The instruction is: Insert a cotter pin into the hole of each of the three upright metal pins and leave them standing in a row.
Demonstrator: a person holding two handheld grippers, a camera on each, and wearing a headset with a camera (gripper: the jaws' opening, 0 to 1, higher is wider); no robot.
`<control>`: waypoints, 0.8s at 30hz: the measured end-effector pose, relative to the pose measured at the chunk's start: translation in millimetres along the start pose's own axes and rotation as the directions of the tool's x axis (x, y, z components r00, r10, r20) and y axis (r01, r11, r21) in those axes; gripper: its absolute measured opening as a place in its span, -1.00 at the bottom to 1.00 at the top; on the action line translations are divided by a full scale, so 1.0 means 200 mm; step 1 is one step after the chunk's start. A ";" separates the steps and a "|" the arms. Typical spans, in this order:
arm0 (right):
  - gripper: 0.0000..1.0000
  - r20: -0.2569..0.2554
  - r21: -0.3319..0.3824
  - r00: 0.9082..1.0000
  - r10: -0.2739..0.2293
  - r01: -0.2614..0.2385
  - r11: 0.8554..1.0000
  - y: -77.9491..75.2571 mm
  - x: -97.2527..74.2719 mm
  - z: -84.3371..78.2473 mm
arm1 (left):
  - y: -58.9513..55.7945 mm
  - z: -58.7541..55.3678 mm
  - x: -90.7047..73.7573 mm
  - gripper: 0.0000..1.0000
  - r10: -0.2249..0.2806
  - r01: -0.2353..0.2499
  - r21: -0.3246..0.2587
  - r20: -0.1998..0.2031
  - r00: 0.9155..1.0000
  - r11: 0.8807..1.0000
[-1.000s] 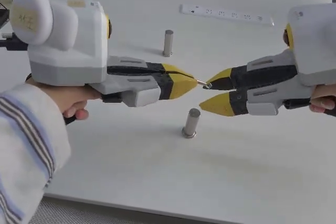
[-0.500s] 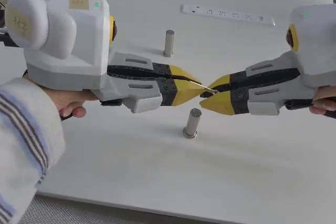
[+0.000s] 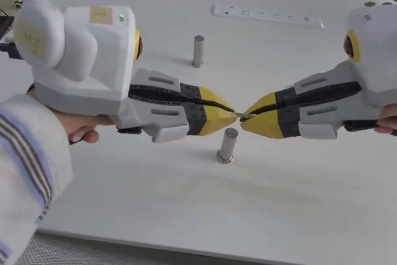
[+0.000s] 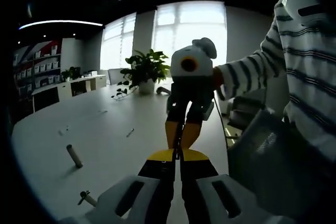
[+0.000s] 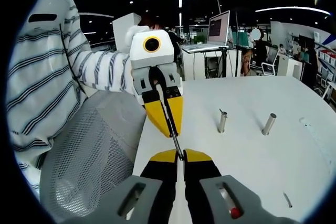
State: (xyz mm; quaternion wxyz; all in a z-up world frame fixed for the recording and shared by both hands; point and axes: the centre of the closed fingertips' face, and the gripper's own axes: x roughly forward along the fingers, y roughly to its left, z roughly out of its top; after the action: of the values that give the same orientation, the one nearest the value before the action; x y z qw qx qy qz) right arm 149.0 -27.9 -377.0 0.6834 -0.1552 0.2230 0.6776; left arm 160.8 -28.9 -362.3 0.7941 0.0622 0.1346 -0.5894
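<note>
Cotter pin [image 3: 239, 115], a thin bit of wire, is held in the air between two grippers whose yellow tips meet nose to nose above a white table [image 3: 155, 209]. In the head view we see the left gripper [image 3: 231, 115] reaching in from the left, its jaws closed tight on one end of the wire. The right gripper [image 3: 247, 118] reaches in from the right, its jaws closed on the other end. Just below the meeting tips, the near metal pin [image 3: 227, 145] stands upright on the table. The far metal pin [image 3: 198, 51] stands upright well behind it. A white power strip [image 3: 267, 17] lies farther back.

In the left gripper view, we look along the left gripper [image 4: 177, 153], jaws pressed together, straight at the right gripper [image 4: 180, 144], tip to tip. Off to the left are the far metal pin [image 4: 74, 156] and the near metal pin [image 4: 88, 199], the near one with a small crosspiece at its top.

In the right gripper view, the cotter pin [image 5: 176, 144] runs as a fine line from the closed left gripper [image 5: 169, 132] into the closed tips of the right gripper [image 5: 181, 156]. To the right, the near metal pin [image 5: 222, 122] carries a small wire at its top, and the far metal pin [image 5: 269, 123] stands beside it.
</note>
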 end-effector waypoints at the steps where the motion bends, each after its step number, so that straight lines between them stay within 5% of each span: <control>1: -1.00 -0.004 -0.005 1.000 -0.001 0.001 1.000 0.00 0.00 0.00 | -0.01 0.00 0.01 -1.00 -0.003 0.003 0.007 -0.002 1.000 1.000; 8: -1.00 -0.013 -0.015 1.000 0.004 -0.005 1.000 0.00 -0.02 -0.01 | -0.02 -0.03 0.04 -0.99 0.016 -0.016 0.016 -0.045 0.999 1.000; 14: -1.00 -0.029 -0.025 0.998 -0.051 0.051 0.998 -0.04 -0.05 -0.02 | 0.01 -0.06 0.06 -0.82 0.043 -0.041 0.033 -0.072 0.996 0.999; 19: -1.00 -0.092 -0.040 0.987 -0.128 0.125 0.991 -0.11 -0.10 -0.10 | 0.05 -0.12 0.07 -0.74 0.068 -0.064 0.037 -0.130 0.989 0.997; 22: -1.00 -0.142 -0.057 0.980 -0.141 0.134 0.989 -0.12 -0.10 -0.16 | 0.08 -0.15 0.08 -0.55 0.087 -0.081 0.043 -0.148 0.985 0.996; 24: -1.00 -0.168 -0.061 0.975 -0.146 0.137 0.989 -0.11 -0.10 -0.20 | 0.08 -0.16 0.09 -0.62 0.071 -0.065 0.039 -0.164 0.984 0.997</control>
State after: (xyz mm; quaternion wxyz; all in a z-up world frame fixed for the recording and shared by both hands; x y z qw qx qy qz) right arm 168.3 -67.0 -403.0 0.7040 -0.2454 0.2529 0.6166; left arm 176.2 -32.6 -399.0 0.7988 0.1287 0.1876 -0.5570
